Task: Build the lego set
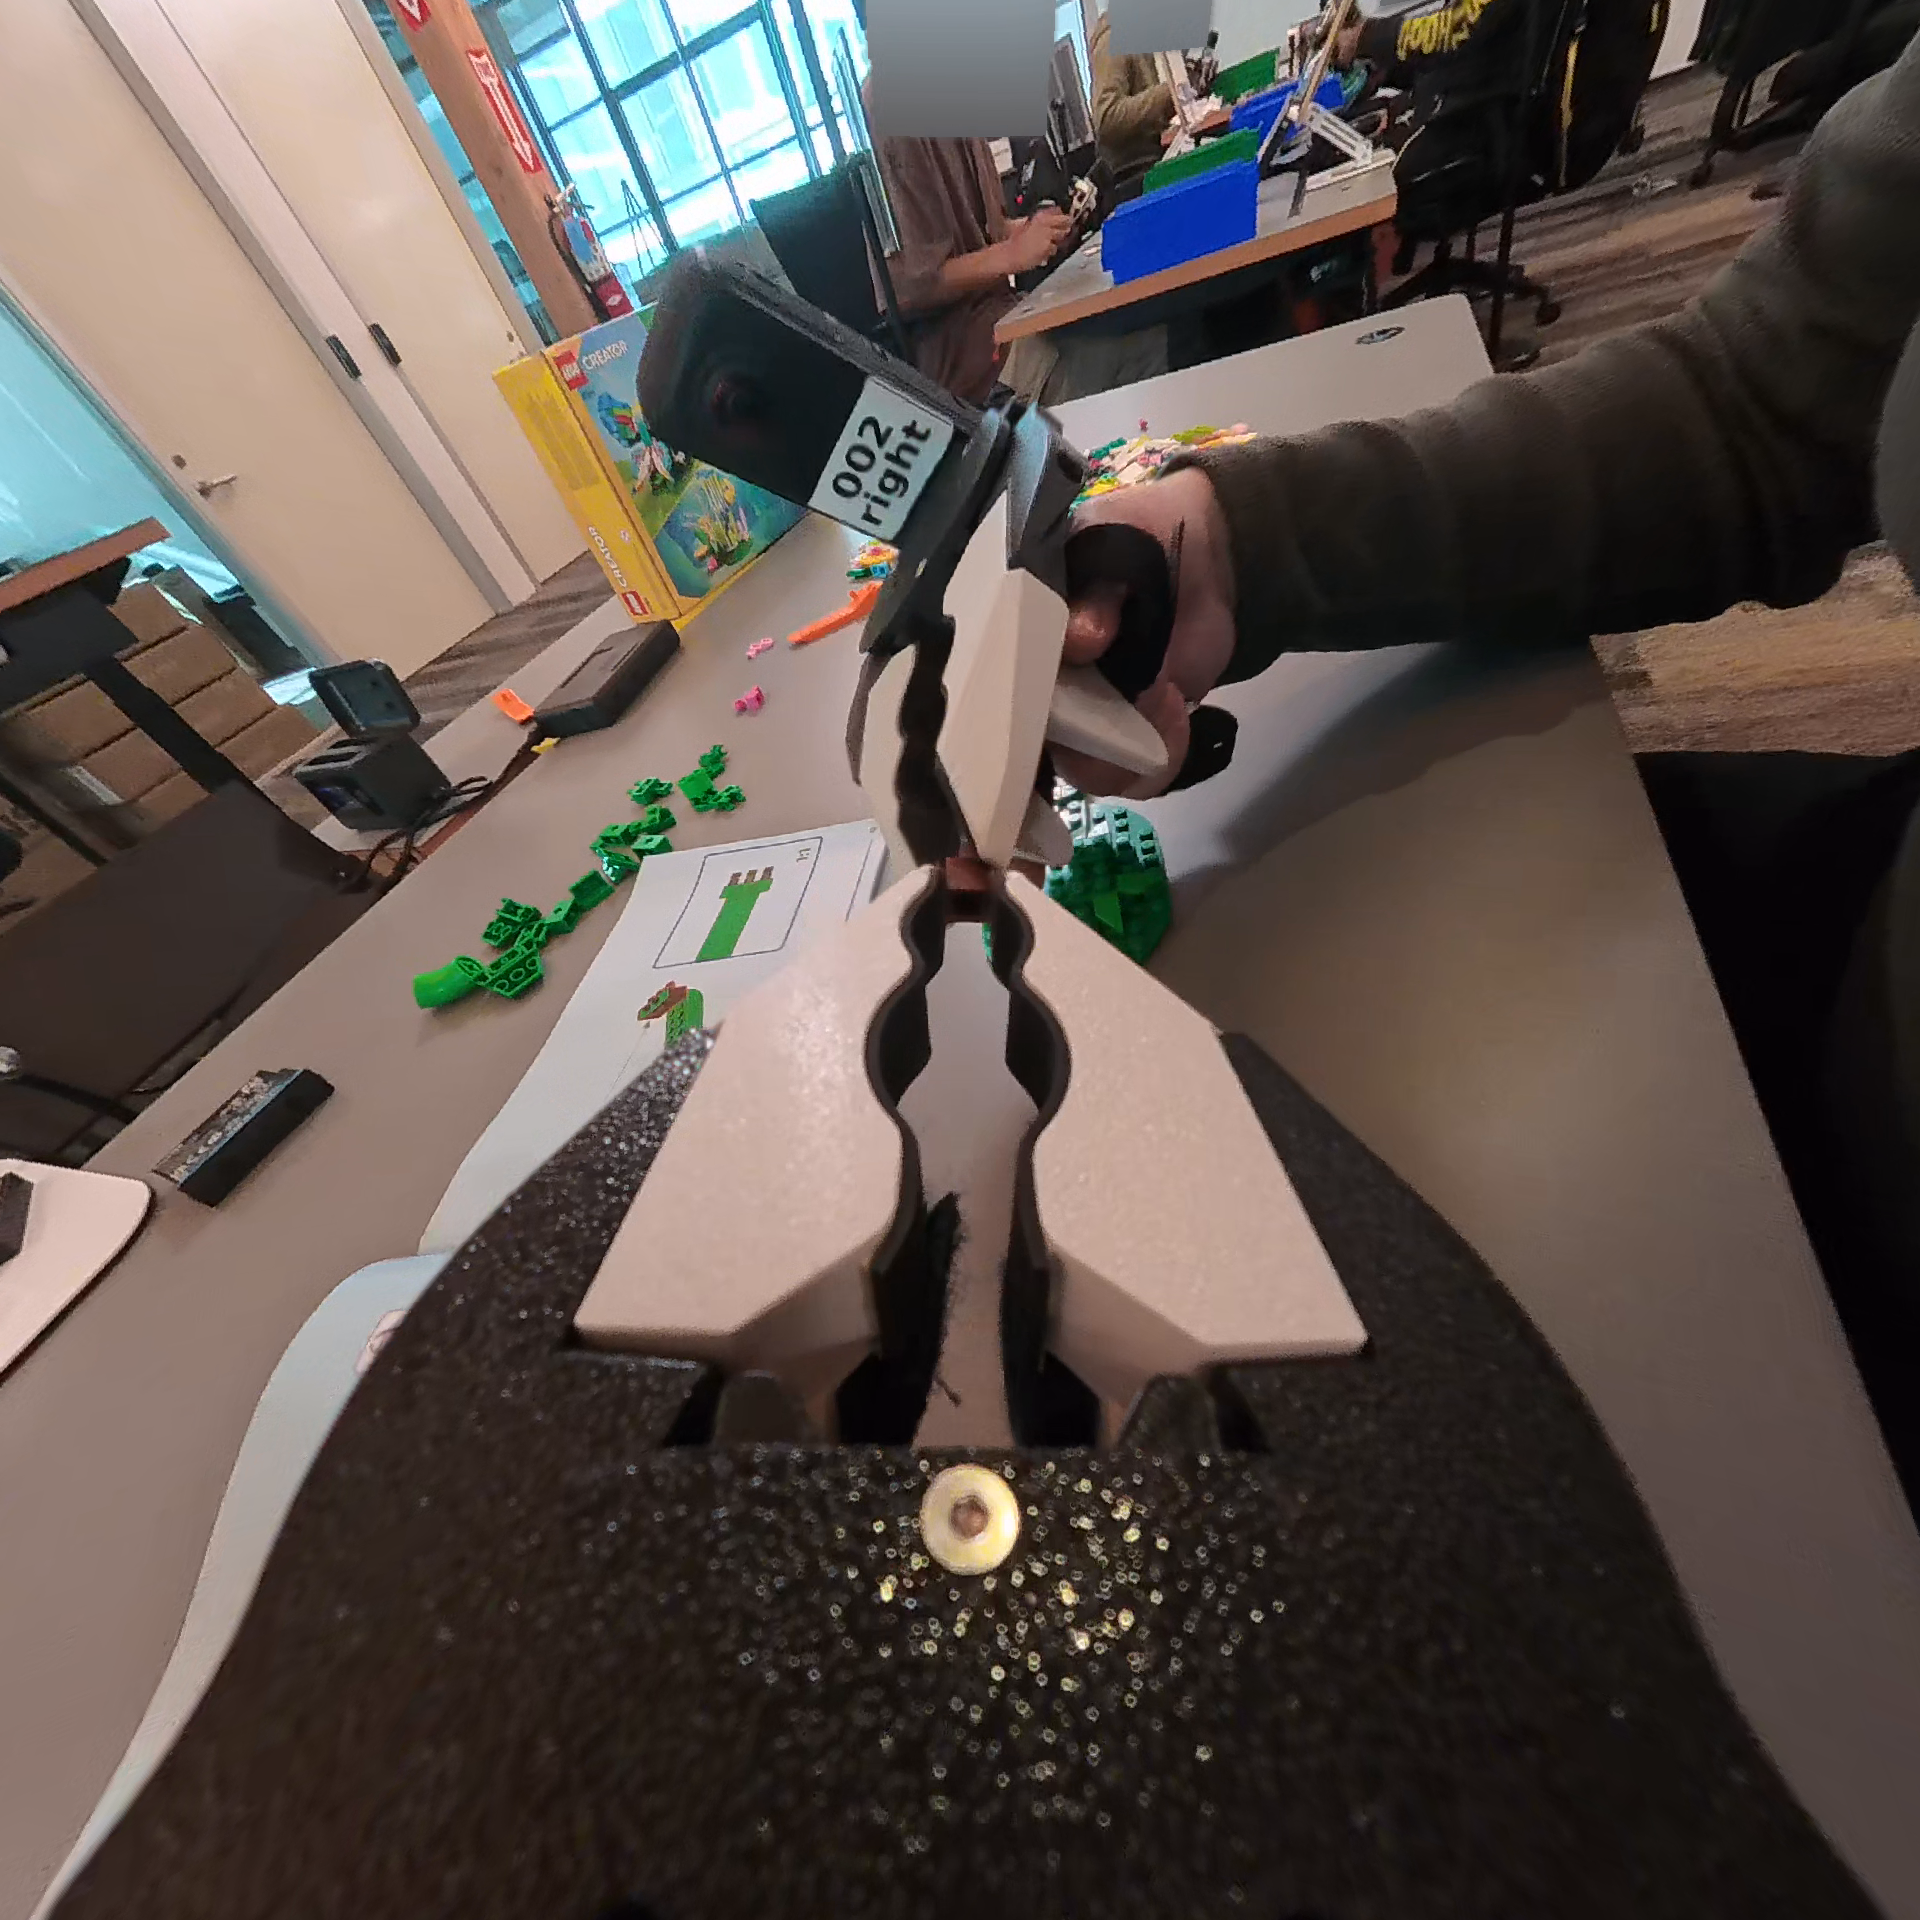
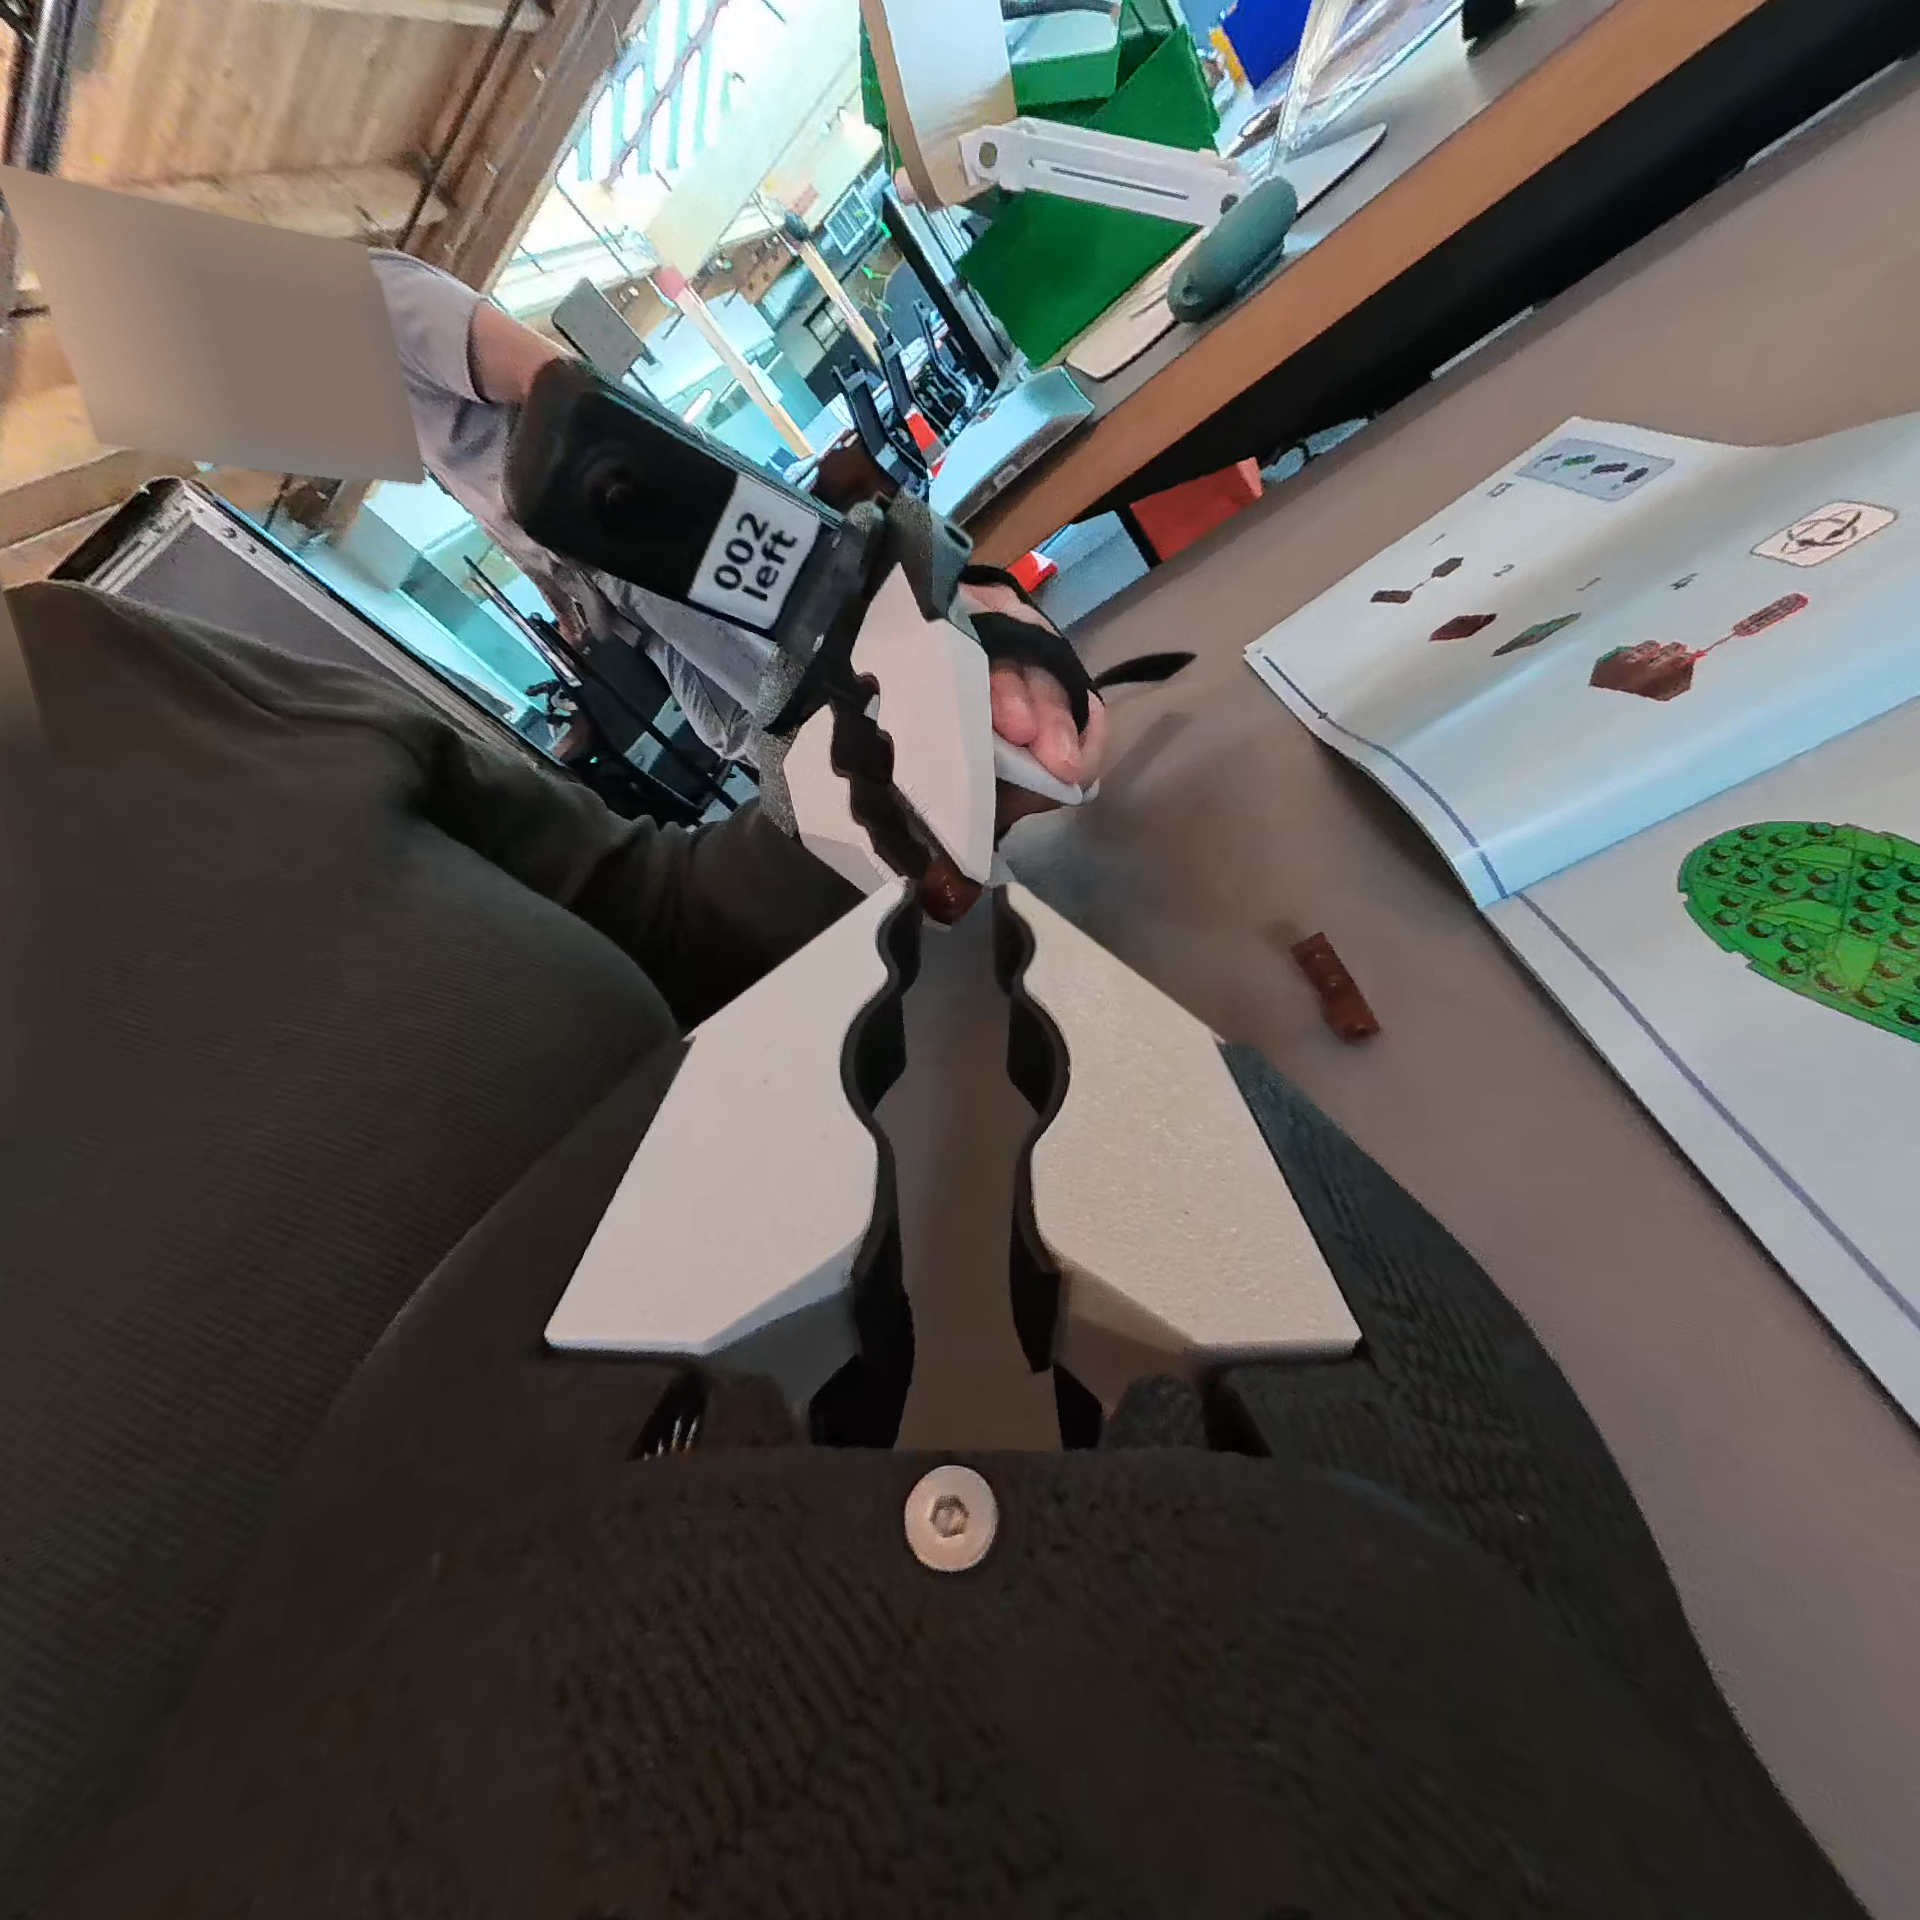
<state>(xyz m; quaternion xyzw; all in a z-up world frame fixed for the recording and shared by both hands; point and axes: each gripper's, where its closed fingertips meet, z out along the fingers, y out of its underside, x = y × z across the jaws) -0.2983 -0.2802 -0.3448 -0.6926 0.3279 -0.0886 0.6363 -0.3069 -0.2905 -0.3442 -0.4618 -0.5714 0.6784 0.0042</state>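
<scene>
- Left tongs point(image 1: 961, 902) pinch a small brown brick point(image 1: 964, 891) at the tips; the gap stays narrow at the tips and wider behind them.
- Right wrist view shows the same grip from the far side: the left tongs point(image 2: 951, 894) hold the brown brick point(image 2: 948, 894) just beyond the tips of the right tongs point(image 2: 951, 909).
- Right tongs: tips a little apart, nothing seen between them. The brick sits just in front of the gap; cannot tell whether a tip touches it.
- In the left wrist view the right tongs point(image 1: 961, 857) come down from above, tips meeting the brick held by the left pair.
- A hand point(image 1: 1153, 613) in a dark sleeve grips the right tool's handle; another hand point(image 2: 1039, 707) holds the left one.
- Both tools are raised above the grey bench point(image 1: 1403, 1039).
- Second brown piece point(image 2: 1335, 987), long and studded, lies on the bench beside the open manual point(image 2: 1558, 748).
- Green build point(image 1: 1112, 883) stands on the bench just behind the tips, near the manual point(image 1: 748, 914).
- Loose green bricks point(image 1: 561, 904) are scattered left of the manual.
- Yellow set box point(image 1: 623, 478) stands at the far end of the bench; orange tool point(image 1: 831, 618) lies near it.
</scene>
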